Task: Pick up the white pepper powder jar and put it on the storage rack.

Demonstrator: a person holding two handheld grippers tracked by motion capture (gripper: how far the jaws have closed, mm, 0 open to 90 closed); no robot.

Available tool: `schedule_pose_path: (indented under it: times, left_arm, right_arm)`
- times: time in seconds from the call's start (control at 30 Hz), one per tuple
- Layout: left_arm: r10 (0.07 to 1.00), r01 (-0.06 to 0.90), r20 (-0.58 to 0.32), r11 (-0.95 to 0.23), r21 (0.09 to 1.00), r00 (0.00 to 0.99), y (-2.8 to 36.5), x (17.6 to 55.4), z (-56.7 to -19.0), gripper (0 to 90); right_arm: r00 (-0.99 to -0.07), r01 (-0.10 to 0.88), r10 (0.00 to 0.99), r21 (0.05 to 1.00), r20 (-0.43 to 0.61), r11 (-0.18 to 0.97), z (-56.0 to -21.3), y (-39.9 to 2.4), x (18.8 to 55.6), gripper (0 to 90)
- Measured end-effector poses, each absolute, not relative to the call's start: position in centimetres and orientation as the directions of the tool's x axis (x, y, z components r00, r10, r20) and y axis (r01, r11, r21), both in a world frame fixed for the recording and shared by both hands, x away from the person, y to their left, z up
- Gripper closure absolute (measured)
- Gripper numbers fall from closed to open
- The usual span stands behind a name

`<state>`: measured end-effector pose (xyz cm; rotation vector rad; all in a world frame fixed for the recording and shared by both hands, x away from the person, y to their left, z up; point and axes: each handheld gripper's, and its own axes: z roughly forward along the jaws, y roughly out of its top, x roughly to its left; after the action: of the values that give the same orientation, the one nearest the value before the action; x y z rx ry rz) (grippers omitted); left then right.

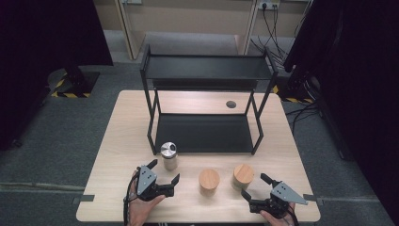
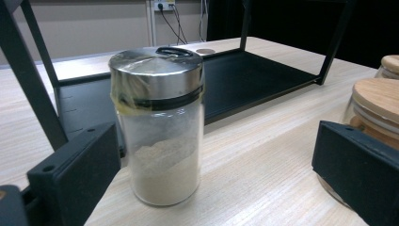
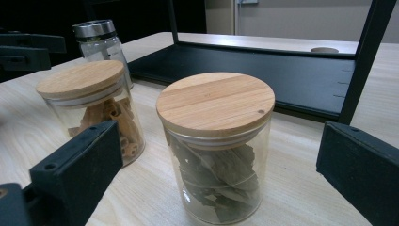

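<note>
Steel-lidded shaker jar (image 2: 157,127) holds pale powder, seen close; left gripper (image 1: 163,175) and right gripper (image 1: 254,186) gape wide, empty.

We get even overhead light on the surface (image 1: 122,141), dark room edges, soft shadows, and slightly soft close-ups.

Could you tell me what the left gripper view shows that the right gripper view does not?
Left gripper view alone: pale powder inside the metal-lidded shaker, up close between the open left gripper. Right gripper view alone: dark dried leaves in the nearer wooden-lidded jar, brown sticks in the farther one, before the open right gripper. Both: the black rack on the wooden table.
</note>
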<state>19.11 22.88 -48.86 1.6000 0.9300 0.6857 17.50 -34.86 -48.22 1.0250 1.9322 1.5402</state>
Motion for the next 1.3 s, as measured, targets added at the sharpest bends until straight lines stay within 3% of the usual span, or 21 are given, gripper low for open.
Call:
schedule_pose_path:
  times: [1.3]
  left_arm:
    - [0.877, 0.245, -0.039, -0.091, 0.965, 0.479, 21.9, 20.9, -48.5, 1.7]
  right_arm:
    - [-0.597, 0.281, 0.792, 0.958, 0.124, 0.062, -48.5, -35.2, 17.7, 1.2]
